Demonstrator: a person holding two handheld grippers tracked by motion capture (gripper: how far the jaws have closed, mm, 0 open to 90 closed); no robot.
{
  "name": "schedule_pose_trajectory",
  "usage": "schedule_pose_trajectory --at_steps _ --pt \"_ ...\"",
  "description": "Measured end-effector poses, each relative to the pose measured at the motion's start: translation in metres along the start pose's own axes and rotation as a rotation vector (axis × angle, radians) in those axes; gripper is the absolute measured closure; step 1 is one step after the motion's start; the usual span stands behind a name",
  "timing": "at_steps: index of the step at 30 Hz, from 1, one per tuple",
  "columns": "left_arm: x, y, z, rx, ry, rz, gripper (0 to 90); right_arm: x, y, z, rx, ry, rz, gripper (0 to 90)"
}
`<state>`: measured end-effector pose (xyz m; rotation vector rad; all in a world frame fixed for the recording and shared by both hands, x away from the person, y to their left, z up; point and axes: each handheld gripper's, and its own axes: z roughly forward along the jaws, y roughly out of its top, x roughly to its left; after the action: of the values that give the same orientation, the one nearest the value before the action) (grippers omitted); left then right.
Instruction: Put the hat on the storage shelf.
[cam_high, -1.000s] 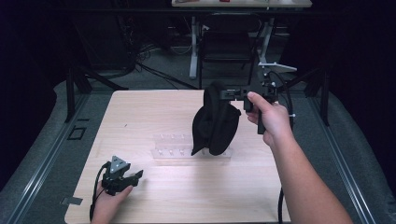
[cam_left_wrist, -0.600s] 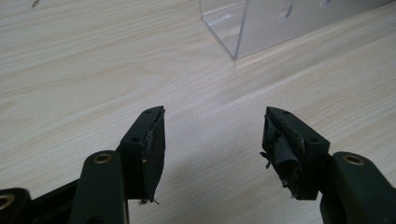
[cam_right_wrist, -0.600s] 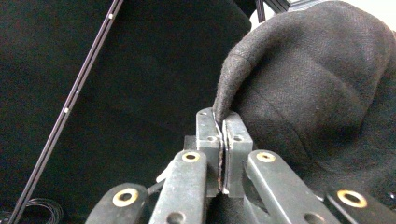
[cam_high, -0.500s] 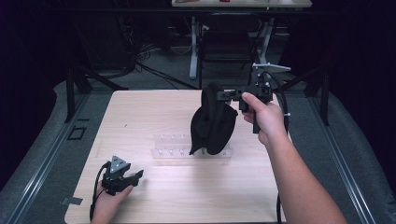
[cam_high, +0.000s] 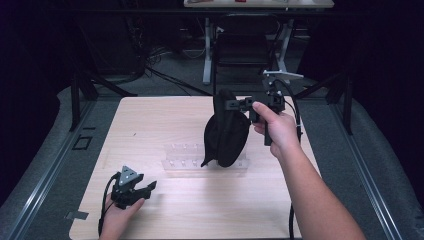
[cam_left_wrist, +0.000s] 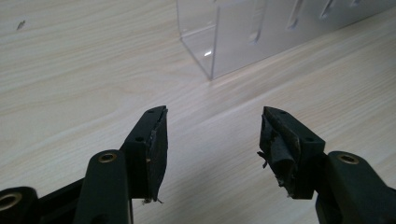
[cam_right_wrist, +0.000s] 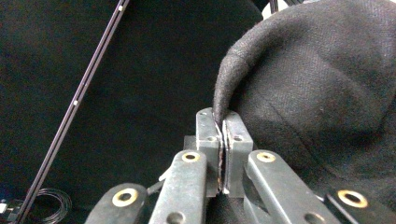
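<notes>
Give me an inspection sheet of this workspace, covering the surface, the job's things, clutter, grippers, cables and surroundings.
Surface: light wooden table, bare grain.
Job's things: black fabric bag hanging above a clear plastic rack that rests on the table.
Clutter: nothing seen.
Grippers: right gripper shut on the bag's edge, raised; left gripper open, nothing between its jaws, low at the table's near left.
Cables: one trails from each gripper; more lie on the floor beyond.
Surroundings: dark room, chair behind the table.

No legible text, labels, brands, numbers or signs on anything in view.
</notes>
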<state>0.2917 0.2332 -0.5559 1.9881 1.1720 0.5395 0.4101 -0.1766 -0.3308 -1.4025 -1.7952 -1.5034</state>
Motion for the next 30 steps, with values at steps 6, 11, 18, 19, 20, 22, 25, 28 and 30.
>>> schedule_pose_trajectory --at_steps 6,11,18,19,20,22,25,28,30 --pt "-0.01 0.01 -0.005 -0.022 -0.024 0.028 42.6 -0.003 -0.002 0.008 0.004 0.034 0.009 88.0" --pt "-0.018 0.022 -0.011 -0.054 -0.073 0.025 44.1 -0.002 -0.002 0.012 0.003 0.043 0.011 87.9" --pt "-0.033 0.038 -0.015 -0.08 -0.092 0.075 44.6 -0.002 -0.002 0.012 0.0 0.044 0.01 87.6" --pt "-0.035 0.041 -0.014 -0.082 -0.101 0.081 44.7 -0.002 -0.002 0.012 -0.002 0.042 0.011 87.6" --pt "-0.038 0.043 -0.014 -0.088 -0.104 0.083 44.7 -0.002 -0.002 0.013 0.0 0.042 0.01 87.6" --pt "-0.042 0.049 -0.014 -0.092 -0.112 0.092 44.6 -0.001 -0.002 0.013 0.002 0.041 0.008 87.5" --pt "-0.051 0.059 -0.012 -0.107 -0.127 0.109 44.6 -0.001 -0.002 0.014 0.001 0.04 0.008 87.5" --pt "-0.059 0.066 -0.01 -0.112 -0.138 0.124 45.0 0.0 -0.002 0.014 0.001 0.041 0.009 87.5" --pt "-0.065 0.072 -0.009 -0.112 -0.15 0.136 45.6 0.0 -0.002 0.014 0.005 0.038 0.005 87.4"
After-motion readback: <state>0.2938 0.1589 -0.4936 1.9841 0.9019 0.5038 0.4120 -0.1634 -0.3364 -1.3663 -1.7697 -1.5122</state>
